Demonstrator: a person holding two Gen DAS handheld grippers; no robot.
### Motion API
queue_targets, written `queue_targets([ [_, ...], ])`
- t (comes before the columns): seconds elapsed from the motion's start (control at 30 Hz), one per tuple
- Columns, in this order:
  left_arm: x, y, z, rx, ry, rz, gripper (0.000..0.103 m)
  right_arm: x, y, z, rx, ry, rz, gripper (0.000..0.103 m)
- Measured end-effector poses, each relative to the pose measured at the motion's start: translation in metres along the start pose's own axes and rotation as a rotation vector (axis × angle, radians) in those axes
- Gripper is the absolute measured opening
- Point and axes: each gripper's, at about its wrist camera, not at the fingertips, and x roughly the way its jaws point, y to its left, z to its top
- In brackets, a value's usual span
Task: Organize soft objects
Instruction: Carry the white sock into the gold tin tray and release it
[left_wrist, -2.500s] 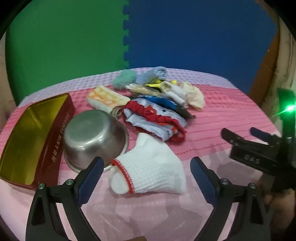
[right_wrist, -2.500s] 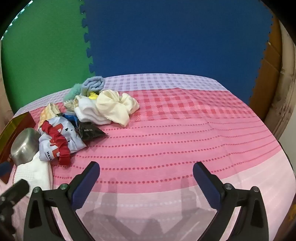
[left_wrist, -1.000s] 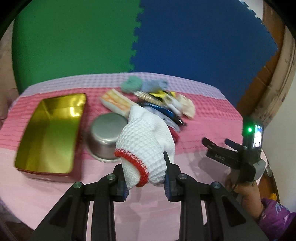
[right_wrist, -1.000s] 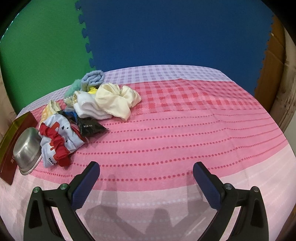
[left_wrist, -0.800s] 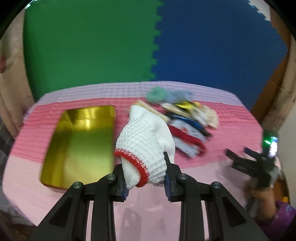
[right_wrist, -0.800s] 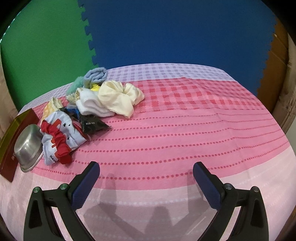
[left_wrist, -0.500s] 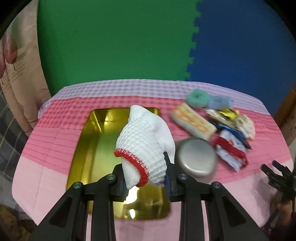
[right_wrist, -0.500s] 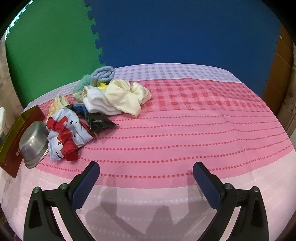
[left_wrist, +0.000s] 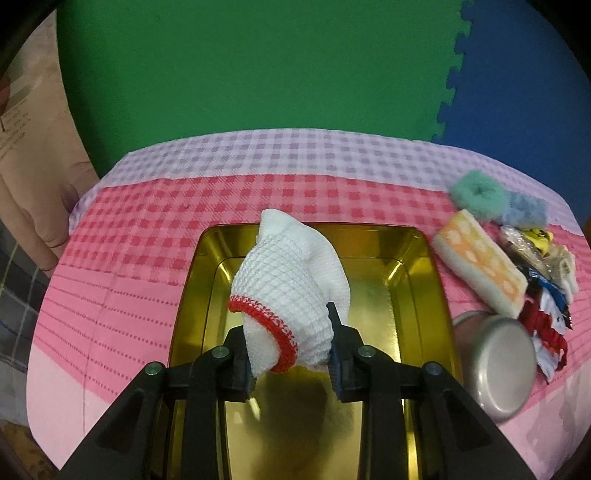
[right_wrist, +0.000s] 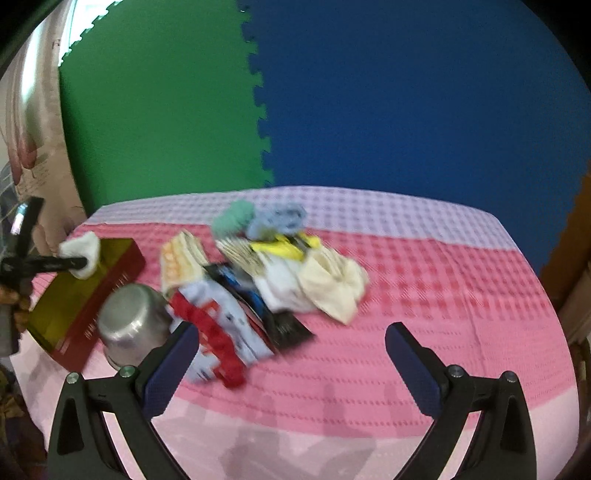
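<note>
Fingers of the left gripper (left_wrist: 290, 347) pinch a white waffle-knit mitt (left_wrist: 291, 291) with a red cuff, held in the air above the gold tin (left_wrist: 417, 258); the tin's inside is bare, its rim lying just inside the near table (left_wrist: 110, 266) edge on the left side; an upturned steel bowl (left_wrist: 495, 369) sits just beside the tin's right wall, touching the orange-and-white sponge (left_wrist: 480, 264) behind it; a teal scrunchie (left_wrist: 478, 192) and a blue cloth (left_wrist: 526, 210) lie near the far edge, by the green and blue foam mats. From the right wrist view, the right gripper (right_wrist: 291, 362) hangs above the near table with its fingers spread wide and nothing between them; the heap of soft things (right_wrist: 273, 280) lies just ahead, a cream cloth (right_wrist: 332, 284) on its right side; pink checked cloth runs open to the right edge; gold lettering runs along the tin's red side, too blurred to read.
</note>
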Motion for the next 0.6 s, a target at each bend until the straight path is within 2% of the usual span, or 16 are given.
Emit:
queue_targets([
  [0.23,0.018,0.003,0.003,0.010,0.016,0.007,0.031,0.008,0.031,0.026,-0.054,0.018,0.045,0.103],
  [0.4,0.024,0.011,0.005,-0.012,0.031,-0.011,0.033,0.016,0.047,0.030,-0.077,0.038,0.064,0.103],
  [0.47,0.024,0.011,0.005,-0.011,0.034,0.005,0.044,0.017,0.052,0.029,-0.084,0.046,0.069,0.103],
  [0.6,0.021,0.012,0.005,0.001,0.013,0.026,0.053,0.019,0.057,0.029,-0.087,0.059,0.073,0.103],
])
